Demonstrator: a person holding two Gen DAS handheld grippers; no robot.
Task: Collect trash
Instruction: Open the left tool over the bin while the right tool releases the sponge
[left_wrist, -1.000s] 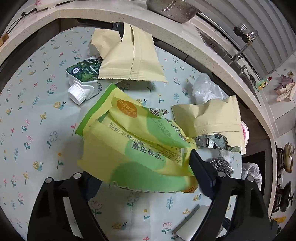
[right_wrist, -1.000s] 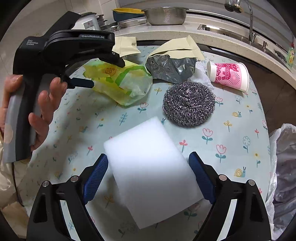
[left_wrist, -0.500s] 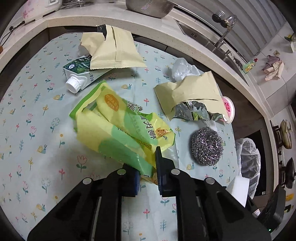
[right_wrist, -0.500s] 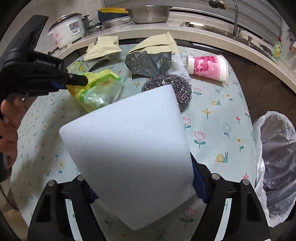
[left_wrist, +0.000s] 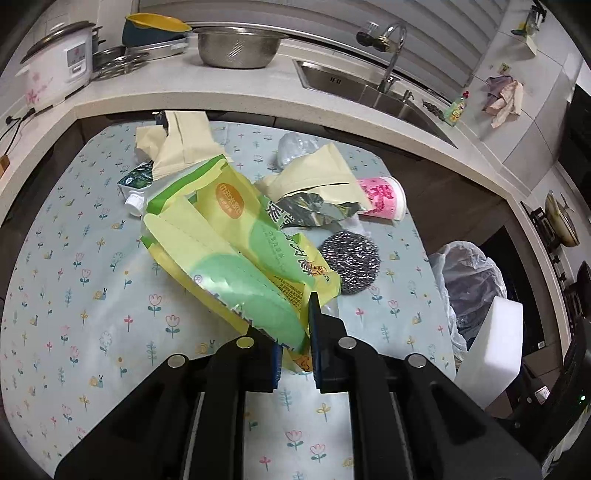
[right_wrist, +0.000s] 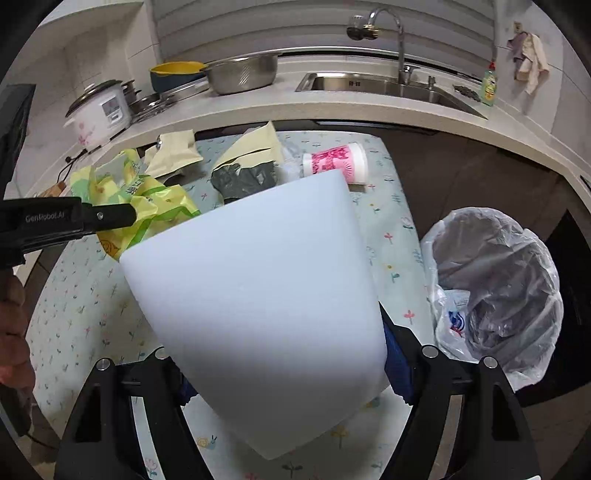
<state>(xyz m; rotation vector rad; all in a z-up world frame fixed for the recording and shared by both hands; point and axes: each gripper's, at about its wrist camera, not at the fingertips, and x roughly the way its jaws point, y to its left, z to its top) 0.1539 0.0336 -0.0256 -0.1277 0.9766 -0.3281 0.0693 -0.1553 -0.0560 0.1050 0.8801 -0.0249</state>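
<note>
The yellow-green bag (left_wrist: 236, 254) is pinched at its lower edge between the 2 fingers (left_wrist: 275, 360) of the left gripper (left_wrist: 295, 354), its body fanned up over the flowered surface (left_wrist: 92, 295). Chinese print runs across the bag, too small to read. The right gripper (right_wrist: 291, 373) clamps a white sponge block (right_wrist: 258, 306) from both sides, tilted, near the lined trash bin (right_wrist: 495, 291). "GenRobot.AI" shows on the left gripper's side. A steel scrubber (left_wrist: 351, 258) and pink cup (left_wrist: 380, 194) lie beyond.
</note>
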